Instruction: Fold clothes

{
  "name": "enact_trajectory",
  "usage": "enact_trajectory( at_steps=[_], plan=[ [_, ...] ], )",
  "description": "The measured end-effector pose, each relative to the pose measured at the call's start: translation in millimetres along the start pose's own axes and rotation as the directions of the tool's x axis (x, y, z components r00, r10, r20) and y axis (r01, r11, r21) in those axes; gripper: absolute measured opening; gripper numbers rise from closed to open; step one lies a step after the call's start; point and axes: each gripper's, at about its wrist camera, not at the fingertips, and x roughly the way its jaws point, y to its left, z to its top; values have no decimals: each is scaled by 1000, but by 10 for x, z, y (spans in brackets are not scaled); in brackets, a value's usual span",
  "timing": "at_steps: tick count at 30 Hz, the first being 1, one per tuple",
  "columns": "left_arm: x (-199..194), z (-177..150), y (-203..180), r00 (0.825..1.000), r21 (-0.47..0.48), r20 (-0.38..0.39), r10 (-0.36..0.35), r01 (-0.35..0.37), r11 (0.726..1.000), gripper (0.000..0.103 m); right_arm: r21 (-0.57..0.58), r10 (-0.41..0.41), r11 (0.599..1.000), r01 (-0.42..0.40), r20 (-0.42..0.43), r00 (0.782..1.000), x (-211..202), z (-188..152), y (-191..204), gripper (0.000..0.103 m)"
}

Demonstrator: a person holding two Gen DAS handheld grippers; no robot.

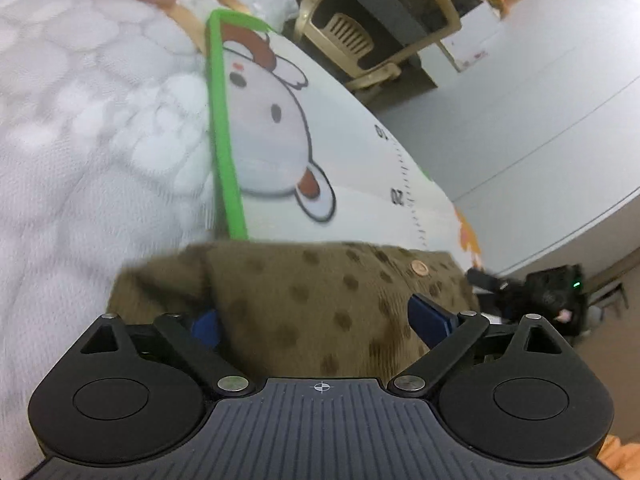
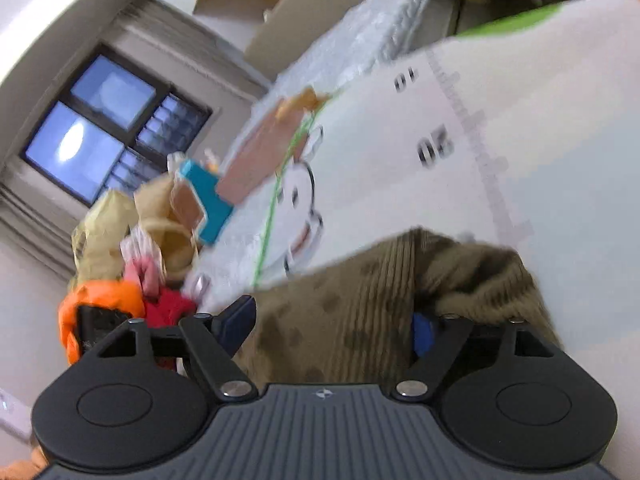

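Both grippers hold the brown dotted garment over the play mat.

Left gripper (image 1: 316, 320) and right gripper (image 2: 332, 320) each clamp cloth of the garment (image 1: 304, 300), which bunches between their fingers, hanging just above the mat (image 1: 360, 140); neither is nearer. No containers visible.

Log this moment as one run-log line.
step: fold in progress | left tool: garment between fingers, grip unclear | right tool: same | olive dotted garment: lifted, bunched | below: cartoon mat
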Motion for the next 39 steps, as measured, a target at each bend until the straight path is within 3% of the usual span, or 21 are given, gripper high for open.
enact_trajectory(
  at_steps=[2, 5, 6, 8, 11, 12, 14, 16, 19, 21, 22, 24, 26, 29, 30, 31, 34, 39],
  plan=[
    [29, 206, -82, 999, 30, 46, 15, -16, 999, 96, 26, 20, 999, -22, 78, 997, -17, 156, 7, 78],
    [-16, 468, -251, 989, 130, 142, 31, -50, 990, 96, 13, 21, 1000, -24, 222, 975, -110, 409, 39, 78],
    [-31, 555, -307, 984, 162, 175, 34, -63, 985, 96, -13, -7, 1000, 10, 255, 967, -139, 473, 61, 78],
    [-51, 641, -374, 976, 216, 203, 73, -118, 969, 96, -100, -150, 978, 183, 276, 949, -166, 521, 139, 78],
    [-126, 585, -412, 965, 286, 223, 137, -199, 937, 96, -256, -354, 861, 440, 320, 879, -193, 446, 291, 78],
    [-167, 556, -437, 967, 311, 229, 116, -185, 932, 96, -304, -389, 815, 494, 347, 854, -211, 393, 347, 78],
    [-171, 561, -531, 974, 346, 226, 30, -109, 932, 96, -379, -391, 759, 530, 384, 836, -208, 331, 474, 78],
    [4, 590, -649, 975, 357, 216, -51, -30, 934, 97, -445, -355, 739, 507, 383, 853, -65, 305, 616, 78],
    [432, 585, -664, 986, 306, 148, -82, 33, 952, 97, -540, -313, 726, 425, 291, 904, 332, 260, 746, 80],
    [749, 488, -570, 996, 276, 83, -27, 3, 961, 97, -584, -349, 716, 382, 175, 921, 631, 177, 701, 84],
    [830, 413, -523, 997, 295, 75, -5, -17, 955, 97, -595, -375, 711, 375, 130, 918, 740, 128, 658, 85],
    [763, 246, -526, 994, 383, 105, -9, -32, 923, 97, -617, -372, 697, 366, 125, 920, 726, 29, 577, 85],
    [612, 142, -556, 993, 394, 114, 21, -65, 917, 97, -610, -376, 696, 379, 140, 916, 571, -6, 571, 85],
    [426, -4, -586, 996, 376, 84, 18, -48, 925, 98, -607, -405, 681, 410, 153, 901, 354, -143, 595, 88],
    [390, -63, -592, 997, 377, 72, 21, -46, 925, 99, -609, -410, 679, 410, 149, 900, 292, -208, 573, 93],
    [405, -128, -589, 996, 385, 68, 50, -72, 920, 99, -606, -426, 674, 422, 148, 892, 267, -255, 534, 101],
    [404, -312, -633, 991, 430, 83, 108, -133, 893, 99, -557, -449, 697, 452, 153, 880, 194, -352, 420, 103],
    [361, -291, -701, 988, 371, 90, 125, -150, 916, 100, -521, -466, 702, 485, 179, 866, 118, -419, 432, 103]
  ],
)
